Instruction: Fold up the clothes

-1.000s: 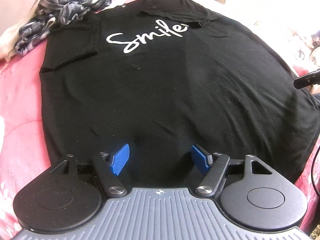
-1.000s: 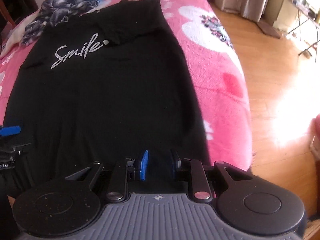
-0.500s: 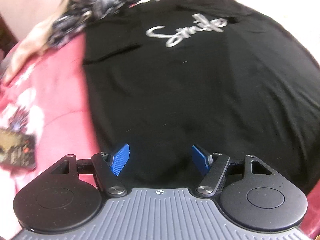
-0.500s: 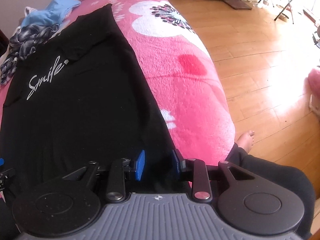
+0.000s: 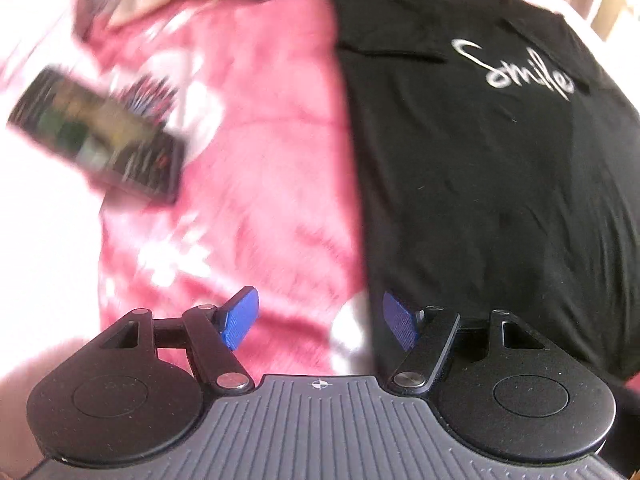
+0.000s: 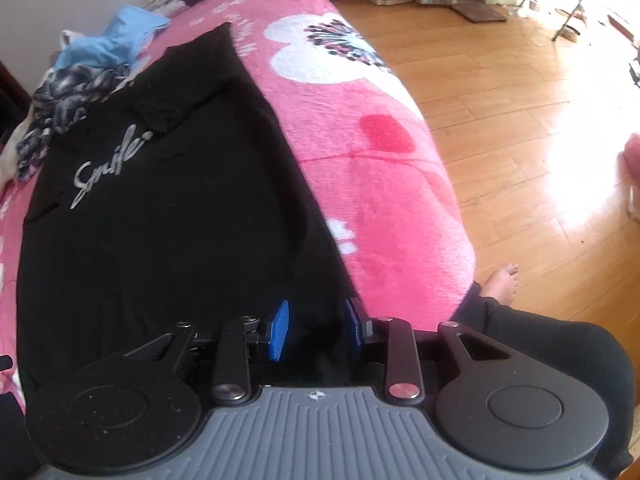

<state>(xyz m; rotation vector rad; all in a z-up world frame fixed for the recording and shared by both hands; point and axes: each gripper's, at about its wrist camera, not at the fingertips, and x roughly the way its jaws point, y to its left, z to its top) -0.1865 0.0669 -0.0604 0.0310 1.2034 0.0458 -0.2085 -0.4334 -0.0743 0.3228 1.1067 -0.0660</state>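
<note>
On pink blanket (image 6: pixel 384 208), flat black T-shirt (image 6: pixel 168 216).

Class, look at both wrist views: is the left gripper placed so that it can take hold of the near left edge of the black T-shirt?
Probably yes. The left gripper stands open over the black T-shirt edge, one finger over the pink blanket, nothing in between.

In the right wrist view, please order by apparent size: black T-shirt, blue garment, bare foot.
1. black T-shirt
2. blue garment, lying farther away, so it may look smaller than it is
3. bare foot
</note>
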